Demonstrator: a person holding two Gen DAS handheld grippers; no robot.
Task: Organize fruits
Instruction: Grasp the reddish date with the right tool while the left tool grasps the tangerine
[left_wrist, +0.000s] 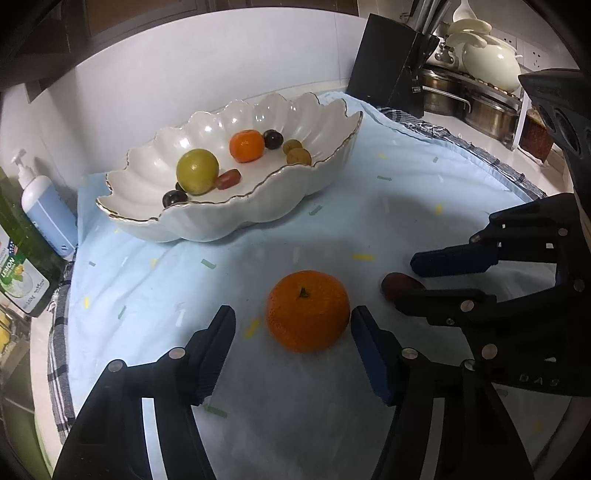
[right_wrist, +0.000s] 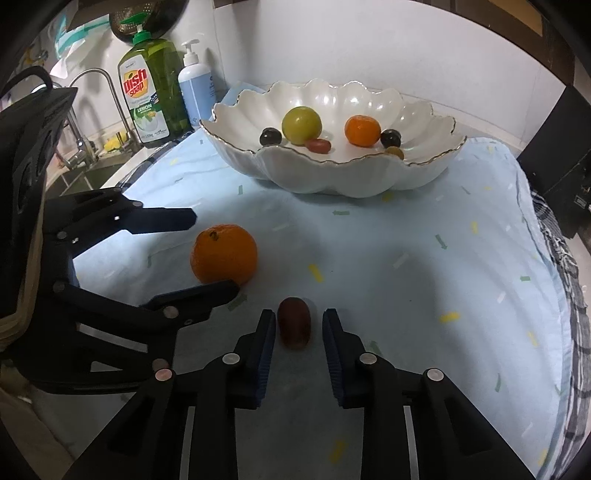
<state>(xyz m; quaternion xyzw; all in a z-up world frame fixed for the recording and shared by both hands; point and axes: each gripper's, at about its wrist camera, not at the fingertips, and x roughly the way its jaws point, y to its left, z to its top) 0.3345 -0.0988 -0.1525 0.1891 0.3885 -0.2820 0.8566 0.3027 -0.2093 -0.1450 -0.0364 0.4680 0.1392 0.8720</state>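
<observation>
A large orange (left_wrist: 308, 310) sits on the light blue cloth (left_wrist: 369, 206) between the fingers of my left gripper (left_wrist: 293, 313). The jaws stand open, with a clear gap on the left side. A small dark red oval fruit (right_wrist: 293, 328) lies between the pads of my right gripper (right_wrist: 299, 317), which is open with a narrow gap on each side. The left wrist view shows the same fruit (left_wrist: 400, 282) at the right. A white scalloped bowl (left_wrist: 236, 199) behind holds a yellow-green fruit (left_wrist: 197, 170), a small orange (left_wrist: 246, 146) and several grapes.
A green dish soap bottle (right_wrist: 153, 92) and a white pump bottle (right_wrist: 195, 88) stand left of the bowl (right_wrist: 332, 162), beside a sink tap (right_wrist: 96, 77). A black knife block (left_wrist: 391, 62) and steel pots (left_wrist: 480, 107) stand at the back right.
</observation>
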